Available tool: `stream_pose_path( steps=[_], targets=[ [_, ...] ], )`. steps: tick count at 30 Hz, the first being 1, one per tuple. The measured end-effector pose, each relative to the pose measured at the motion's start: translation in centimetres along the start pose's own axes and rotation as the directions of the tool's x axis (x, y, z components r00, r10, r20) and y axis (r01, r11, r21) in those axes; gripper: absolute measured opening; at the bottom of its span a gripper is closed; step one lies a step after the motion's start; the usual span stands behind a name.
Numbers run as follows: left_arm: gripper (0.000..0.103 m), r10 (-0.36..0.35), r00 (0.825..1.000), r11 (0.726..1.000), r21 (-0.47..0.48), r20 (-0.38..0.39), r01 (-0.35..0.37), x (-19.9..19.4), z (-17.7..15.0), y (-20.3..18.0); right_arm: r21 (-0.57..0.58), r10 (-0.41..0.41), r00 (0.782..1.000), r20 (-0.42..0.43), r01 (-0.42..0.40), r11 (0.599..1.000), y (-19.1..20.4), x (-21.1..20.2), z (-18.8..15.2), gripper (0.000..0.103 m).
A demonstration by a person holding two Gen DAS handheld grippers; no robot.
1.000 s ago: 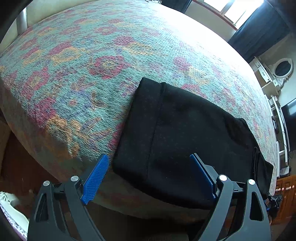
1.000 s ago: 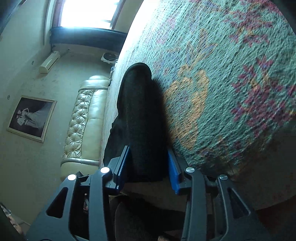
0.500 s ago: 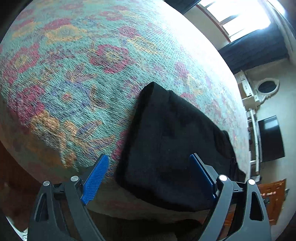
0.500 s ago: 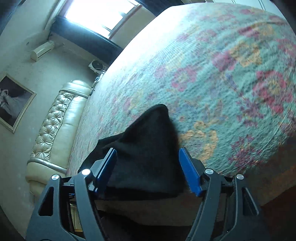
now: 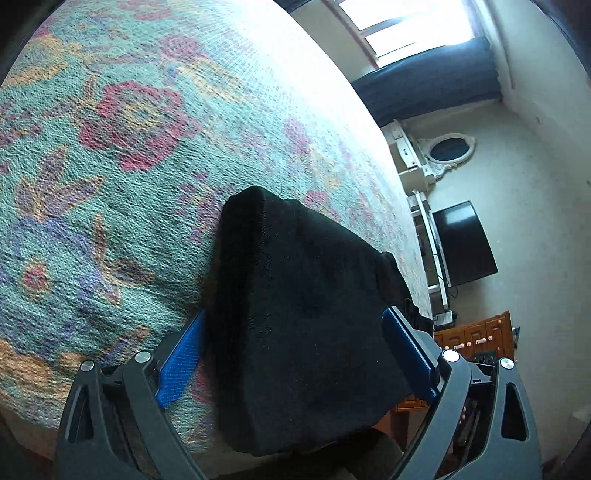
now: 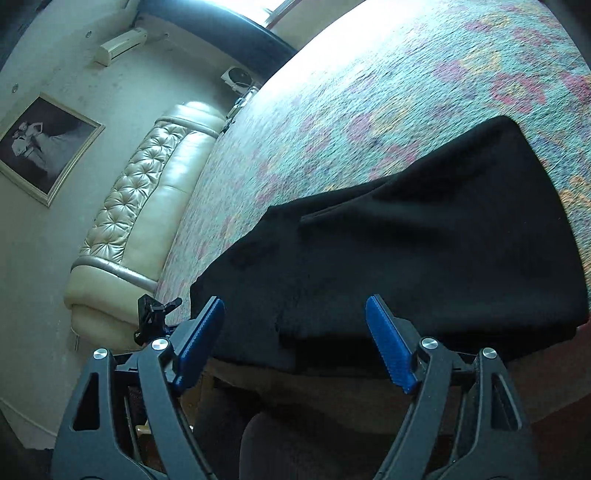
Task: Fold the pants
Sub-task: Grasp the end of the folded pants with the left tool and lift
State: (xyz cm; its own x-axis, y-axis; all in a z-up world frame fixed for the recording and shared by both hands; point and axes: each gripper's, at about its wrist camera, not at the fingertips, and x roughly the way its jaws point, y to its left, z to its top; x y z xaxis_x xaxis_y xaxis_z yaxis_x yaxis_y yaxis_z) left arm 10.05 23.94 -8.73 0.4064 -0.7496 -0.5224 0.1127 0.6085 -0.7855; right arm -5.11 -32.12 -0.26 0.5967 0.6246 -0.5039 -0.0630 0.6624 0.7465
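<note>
The black pants (image 5: 303,314) lie folded in a compact stack at the near edge of the floral bedspread (image 5: 110,147). My left gripper (image 5: 295,354) is open, its blue pads on either side of the stack's near end, not closed on it. In the right wrist view the pants (image 6: 424,251) lie flat in layers on the bedspread (image 6: 369,92). My right gripper (image 6: 295,339) is open and empty, just in front of the stack's near edge.
A cream tufted headboard (image 6: 147,206) and a framed picture (image 6: 44,144) stand left of the bed. A dark TV (image 5: 465,243), a white shelf (image 5: 428,236) and a wooden dresser (image 5: 476,339) stand beyond the bed's right side. A window (image 5: 402,26) is at the back.
My right gripper has opened, let go of the pants and drawn back. My left gripper has moved in so its open pads flank the stack's end.
</note>
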Motion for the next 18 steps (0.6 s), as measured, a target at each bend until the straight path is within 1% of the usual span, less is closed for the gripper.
stream_pose_path(
  steps=[2, 3, 5, 7, 9, 13, 14, 15, 16, 17, 18],
  targets=[
    [0.092, -0.009, 1.000, 0.997, 0.072, -0.016, 0.010, 0.0, -0.5, -0.5, -0.021, -0.012, 1.000, -0.029, 0.011, 1.000, 0.8, 1.2, -0.5, 0.079],
    [0.092, -0.008, 1.000, 0.996, 0.088, -0.029, 0.011, 0.1, -0.6, -0.7, -0.032, -0.022, 0.999, -0.043, 0.020, 0.999, 1.0, 1.6, -0.7, 0.079],
    [0.092, -0.028, 0.999, 0.998, 0.048, -0.016, 0.029, 0.1, -0.4, -0.7, -0.043, -0.044, 0.997, -0.066, 0.041, 0.998, 0.8, 2.2, -1.0, 0.079],
    [0.092, -0.095, 0.995, 0.995, 0.005, -0.038, 0.095, 0.5, -0.1, -0.7, -0.039, -0.050, 0.995, -0.081, 0.047, 0.998, 0.6, 2.5, -1.2, 0.079],
    [0.092, -0.136, 0.989, 0.991, -0.002, -0.055, 0.136, 1.1, 0.1, -1.1, -0.030, -0.049, 0.996, -0.078, 0.047, 0.998, 0.2, 2.2, -1.4, 0.079],
    [0.091, -0.101, 0.993, 0.995, 0.010, -0.057, 0.101, 2.2, 0.3, -1.6, -0.010, -0.037, 0.997, -0.074, 0.036, 0.999, 0.0, 2.2, -1.3, 0.079],
    [0.086, -0.098, 0.994, 0.995, 0.008, -0.053, 0.099, 2.3, 0.4, -1.5, -0.012, -0.038, 0.996, -0.076, 0.037, 0.999, 0.1, 2.2, -1.3, 0.079],
    [0.065, -0.080, 0.995, 0.997, 0.003, -0.051, 0.081, 2.3, 0.6, -1.4, -0.016, -0.041, 0.996, -0.079, 0.039, 0.999, 0.1, 2.3, -1.4, 0.079],
    [0.051, -0.046, 0.997, 0.999, -0.018, -0.060, 0.045, 2.5, 0.6, -0.7, -0.020, -0.042, 0.996, -0.082, 0.040, 0.999, 0.2, 2.4, -1.4, 0.079],
    [0.022, -0.019, 0.997, 0.998, -0.059, -0.069, 0.015, 2.7, 0.5, 0.3, -0.022, -0.042, 0.996, -0.084, 0.041, 0.999, 0.3, 2.4, -1.5, 0.079],
    [0.017, -0.049, 0.997, 0.993, -0.115, -0.064, 0.041, 2.9, 0.4, 1.4, -0.024, -0.045, 0.995, -0.085, 0.043, 0.999, 0.4, 2.5, -1.5, 0.079]
  ],
)
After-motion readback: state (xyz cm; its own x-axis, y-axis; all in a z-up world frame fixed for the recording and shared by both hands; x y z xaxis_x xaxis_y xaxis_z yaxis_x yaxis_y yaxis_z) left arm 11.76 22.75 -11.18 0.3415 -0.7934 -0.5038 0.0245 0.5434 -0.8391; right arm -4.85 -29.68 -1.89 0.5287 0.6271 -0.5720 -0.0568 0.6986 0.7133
